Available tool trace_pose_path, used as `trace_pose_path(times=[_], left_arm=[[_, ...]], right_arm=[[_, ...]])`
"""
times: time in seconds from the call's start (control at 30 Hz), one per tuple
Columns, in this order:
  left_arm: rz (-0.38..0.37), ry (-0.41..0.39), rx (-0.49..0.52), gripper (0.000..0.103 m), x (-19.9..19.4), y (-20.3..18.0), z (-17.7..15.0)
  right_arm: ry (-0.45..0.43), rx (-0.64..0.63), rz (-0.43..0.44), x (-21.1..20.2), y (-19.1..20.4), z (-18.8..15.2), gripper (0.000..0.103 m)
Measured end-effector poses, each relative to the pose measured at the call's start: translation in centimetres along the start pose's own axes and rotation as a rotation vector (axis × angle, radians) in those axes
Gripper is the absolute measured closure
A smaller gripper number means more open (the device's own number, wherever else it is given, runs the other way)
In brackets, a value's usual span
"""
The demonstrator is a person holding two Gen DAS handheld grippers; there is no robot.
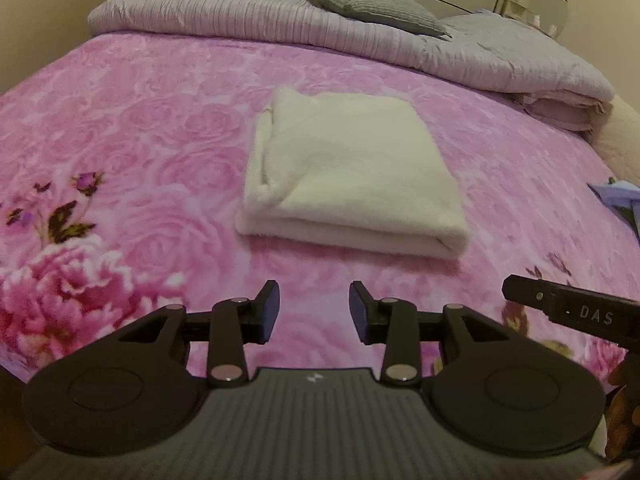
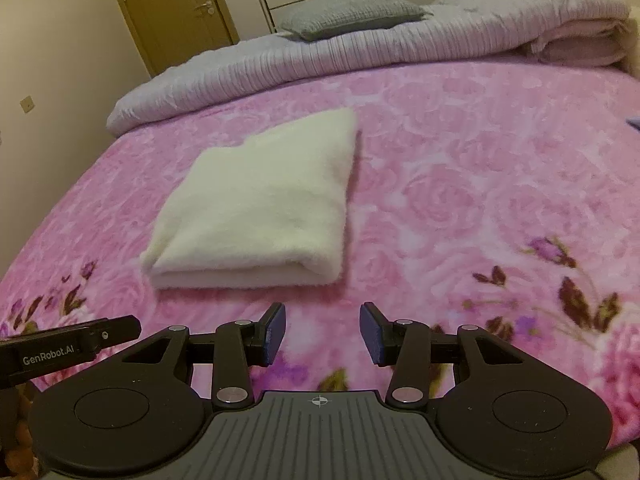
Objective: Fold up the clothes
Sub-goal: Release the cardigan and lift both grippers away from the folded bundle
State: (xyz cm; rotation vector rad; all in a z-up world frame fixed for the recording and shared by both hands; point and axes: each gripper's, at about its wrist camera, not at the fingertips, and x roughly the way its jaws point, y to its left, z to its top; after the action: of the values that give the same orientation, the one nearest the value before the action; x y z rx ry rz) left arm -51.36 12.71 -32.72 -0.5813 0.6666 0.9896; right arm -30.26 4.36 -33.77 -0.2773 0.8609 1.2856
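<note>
Where pink floral plush spreads, fluffy cream garment [image 1: 352,172] lies folded rectangular.

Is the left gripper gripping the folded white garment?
No: the left gripper is open and empty, short of the folded white garment lying on the pink floral blanket.

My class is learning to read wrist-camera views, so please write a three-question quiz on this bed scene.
1. True or false: the folded cream fleece garment lies flat on the pink rose-print blanket.
2. What is between the left gripper fingers? A) cloth B) nothing C) pillow
3. Which item rests on the rolled lilac ribbed quilt?

Key
1. True
2. B; the right gripper is empty too
3. The grey textured pillow
</note>
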Motion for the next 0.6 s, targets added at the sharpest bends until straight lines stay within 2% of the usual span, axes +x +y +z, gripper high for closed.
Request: trace_pose_path(times=[0.47,0.53,0.6], left_arm=[[-0.010,-0.032,0.060,0.068,-3.6,-1.1,-2.3],[-0.013,-0.037,0.062,0.068,-4.1,-1.0,-2.7],[-0.016,-0.043,0.061,0.068,-4.5,-0.9,-2.9]], right_arm=[[0.013,-0.029,-0.038,-3.4,1.6,-2.2,0.056],[0.006,-0.038,-0.047,-4.0,2.0,-2.4,0.035],[-0.007,-0.049,-0.053,-4.5,2.4,-2.6,0.032]])
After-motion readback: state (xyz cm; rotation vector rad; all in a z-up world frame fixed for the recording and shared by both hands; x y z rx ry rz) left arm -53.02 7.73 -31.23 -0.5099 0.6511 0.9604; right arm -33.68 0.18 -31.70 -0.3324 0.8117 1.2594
